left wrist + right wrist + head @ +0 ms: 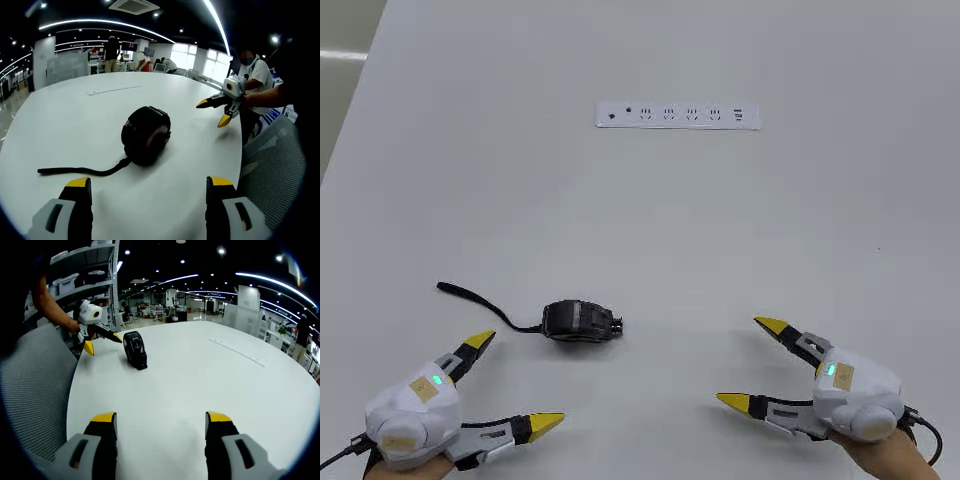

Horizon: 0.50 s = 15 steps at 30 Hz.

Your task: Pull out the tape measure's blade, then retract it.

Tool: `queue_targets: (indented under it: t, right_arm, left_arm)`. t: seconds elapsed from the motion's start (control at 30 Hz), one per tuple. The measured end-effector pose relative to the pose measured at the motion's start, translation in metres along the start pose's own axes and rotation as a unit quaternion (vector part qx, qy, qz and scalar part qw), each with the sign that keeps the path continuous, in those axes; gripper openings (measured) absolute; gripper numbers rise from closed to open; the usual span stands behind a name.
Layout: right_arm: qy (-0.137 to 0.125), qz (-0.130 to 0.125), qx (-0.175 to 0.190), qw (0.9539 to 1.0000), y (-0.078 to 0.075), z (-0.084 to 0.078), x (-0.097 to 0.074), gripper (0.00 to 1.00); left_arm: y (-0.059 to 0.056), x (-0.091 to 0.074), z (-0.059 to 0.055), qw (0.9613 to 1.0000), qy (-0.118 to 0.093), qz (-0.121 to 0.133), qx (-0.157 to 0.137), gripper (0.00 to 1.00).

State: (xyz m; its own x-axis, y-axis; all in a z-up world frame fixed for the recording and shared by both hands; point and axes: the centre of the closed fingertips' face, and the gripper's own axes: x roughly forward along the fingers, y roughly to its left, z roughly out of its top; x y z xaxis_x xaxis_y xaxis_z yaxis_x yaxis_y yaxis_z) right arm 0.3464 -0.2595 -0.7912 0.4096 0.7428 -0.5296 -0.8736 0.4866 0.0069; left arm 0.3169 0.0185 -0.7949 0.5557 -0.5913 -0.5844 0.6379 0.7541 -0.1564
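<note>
A black tape measure (pixel 578 321) lies on the white table, its black wrist strap (pixel 478 302) trailing to the left. No blade is drawn out. My left gripper (pixel 512 383) is open at the lower left, just short of the tape measure (pixel 146 134), which sits ahead of its jaws. My right gripper (pixel 753 364) is open at the lower right, well apart from the case, which it sees at a distance (pixel 135 350). Both have yellow fingertips with nothing between them. The right gripper (pixel 216 111) shows in the left gripper view, the left gripper (pixel 100 341) in the right gripper view.
A white power strip (pixel 678 115) lies flat at the far middle of the table. A grey mesh chair (pixel 35 390) stands by the table's near edge. Shelving and several people are far off in the room.
</note>
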Motion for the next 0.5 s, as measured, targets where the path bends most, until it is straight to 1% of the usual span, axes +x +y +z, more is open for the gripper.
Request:
queue_targets:
  t: [0.1,0.2,0.23,0.3,0.37,0.5]
  right_arm:
    - [-0.005,-0.01,0.01,0.9999,0.001,-0.001,-0.006,0.76]
    - [-0.009,-0.013,0.02,0.9997,0.002,-0.003,-0.009,0.79]
    - [-0.012,-0.016,0.021,0.9996,0.002,-0.004,-0.01,0.82]
    - [-0.013,-0.018,0.022,0.9995,0.002,-0.004,-0.01,0.87]
    - [-0.011,-0.019,0.024,0.9995,0.002,-0.004,-0.01,0.88]
    - [-0.019,-0.026,0.023,0.9992,0.0,-0.002,-0.011,0.92]
  left_arm:
    - [0.004,-0.005,0.003,1.0,-0.007,0.006,0.003,0.94]
    - [0.006,-0.007,0.006,0.9998,-0.015,0.009,0.011,0.97]
    - [0.007,-0.006,0.007,0.9997,-0.019,0.011,0.012,0.98]
    - [0.009,-0.006,0.01,0.9995,-0.027,0.013,0.005,1.0]
    - [0.009,-0.005,0.011,0.9995,-0.031,0.011,0.003,1.0]
    - [0.007,-0.004,0.015,0.9992,-0.037,0.008,0.009,1.0]
